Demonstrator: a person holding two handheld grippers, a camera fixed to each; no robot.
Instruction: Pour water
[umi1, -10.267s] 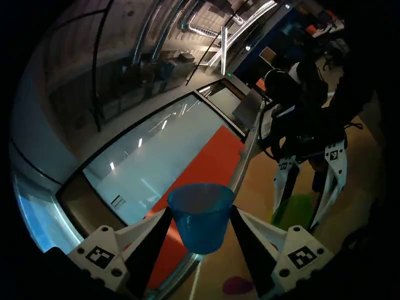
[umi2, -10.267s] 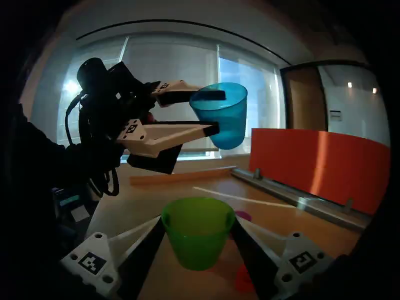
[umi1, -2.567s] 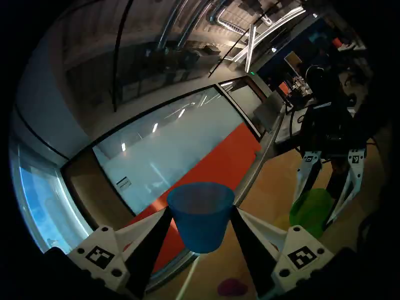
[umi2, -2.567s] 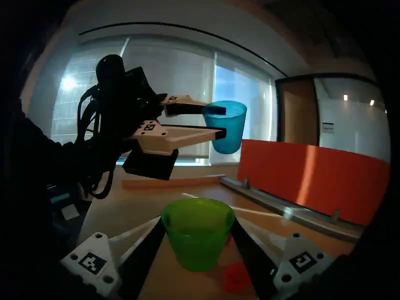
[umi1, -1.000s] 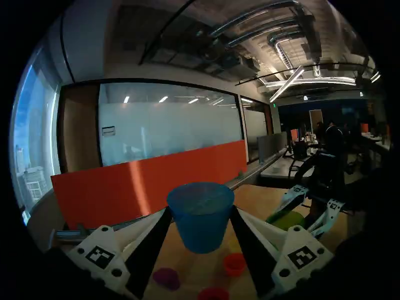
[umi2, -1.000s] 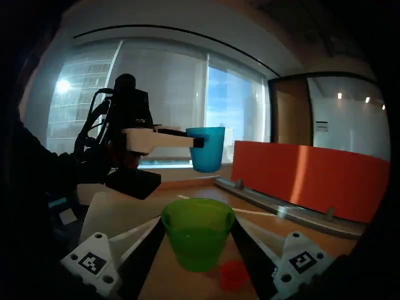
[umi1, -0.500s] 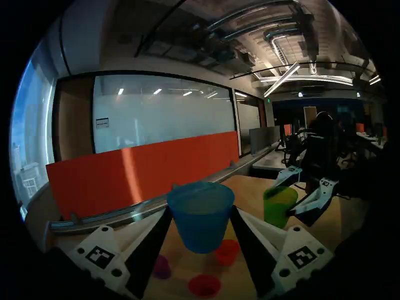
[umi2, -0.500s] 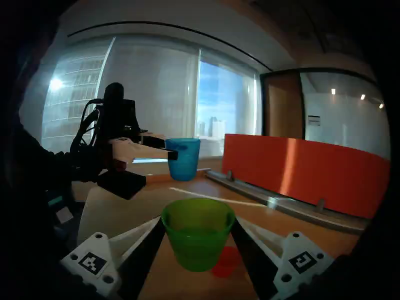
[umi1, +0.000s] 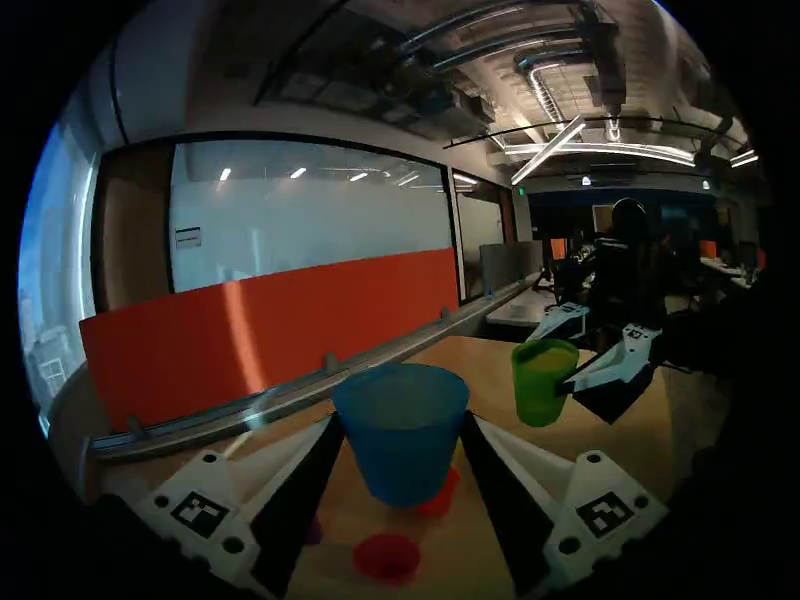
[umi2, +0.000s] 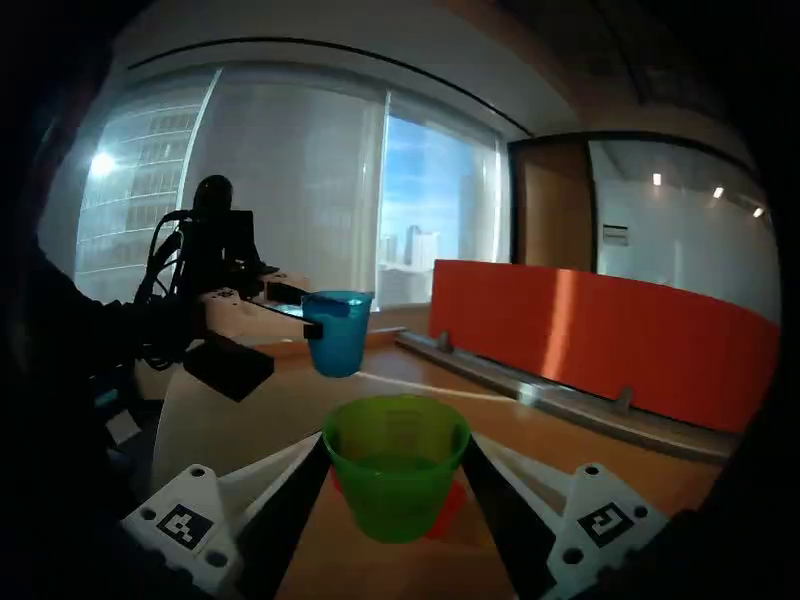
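Now my left jaws are closed on the blue cup (umi1: 400, 445) and hold it upright over the worktop (umi1: 485, 365), on the near side of the orange panel (umi1: 270, 325). My right jaws grip the green cup (umi2: 396, 465), upright too, in front of that same panel and apart from the blue one. A red lid (umi1: 388, 556) lies on the worktop under the blue cup, nearer me than the panel.
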